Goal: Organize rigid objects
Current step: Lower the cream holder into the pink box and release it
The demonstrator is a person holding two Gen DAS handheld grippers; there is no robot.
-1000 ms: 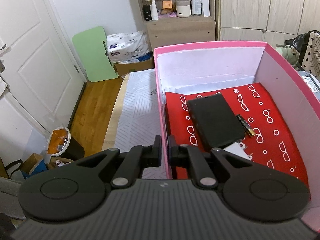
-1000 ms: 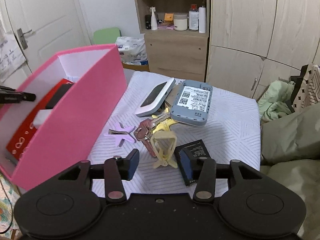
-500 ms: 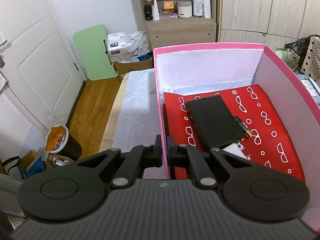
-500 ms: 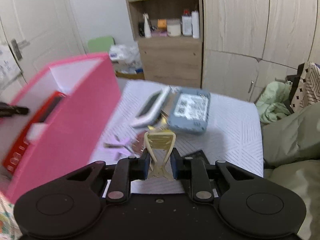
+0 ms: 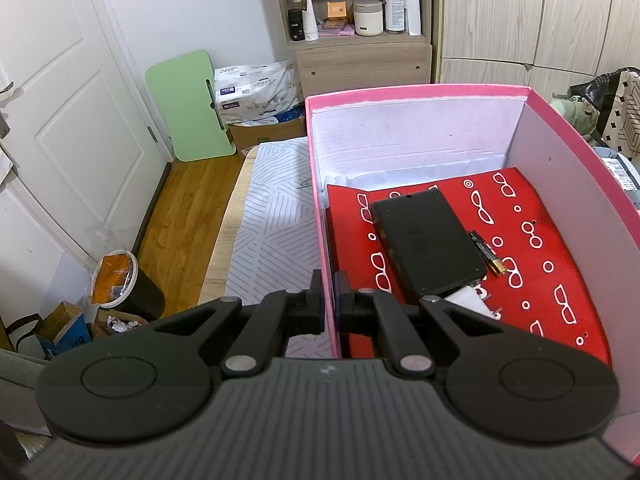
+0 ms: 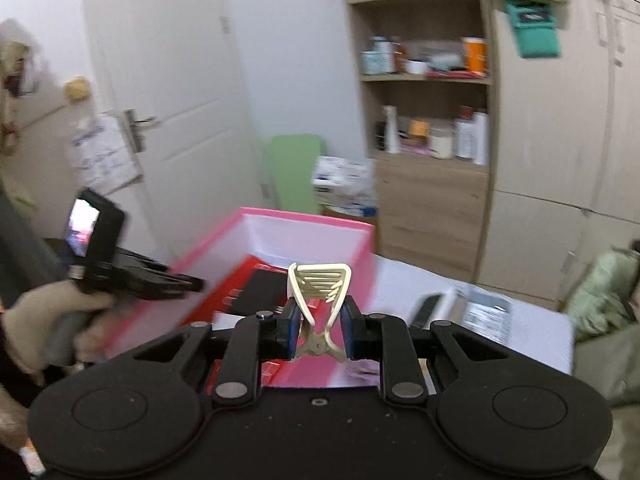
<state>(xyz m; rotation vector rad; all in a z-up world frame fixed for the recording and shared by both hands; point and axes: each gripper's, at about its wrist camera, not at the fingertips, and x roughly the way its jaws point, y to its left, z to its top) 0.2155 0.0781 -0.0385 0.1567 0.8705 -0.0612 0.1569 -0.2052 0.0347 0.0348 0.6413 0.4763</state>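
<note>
My left gripper (image 5: 329, 300) is shut on the left wall of the pink box (image 5: 416, 94), one finger outside and one inside. Inside the box lie a red case with white glasses print (image 5: 532, 264), a black flat device (image 5: 426, 246), a small battery (image 5: 486, 254) and a white scrap. In the right wrist view my right gripper (image 6: 319, 330) is shut on a cream hair claw clip (image 6: 319, 286), held upright in the air above the near end of the pink box (image 6: 308, 220). The left gripper (image 6: 188, 282) shows at the box's left wall in a gloved hand (image 6: 48, 316).
A grey device with a label (image 6: 486, 312) and a white flat device (image 6: 430, 308) lie on the striped white cloth (image 6: 532, 332) right of the box. A shelf unit with bottles (image 5: 360, 20), a green board (image 5: 188, 106) and a bin (image 5: 120, 280) stand beyond the table.
My right gripper closed on the hair claw clip on the cloth, lifted it and swung left toward the pink box. The left gripper kept its hold on the box wall.
</note>
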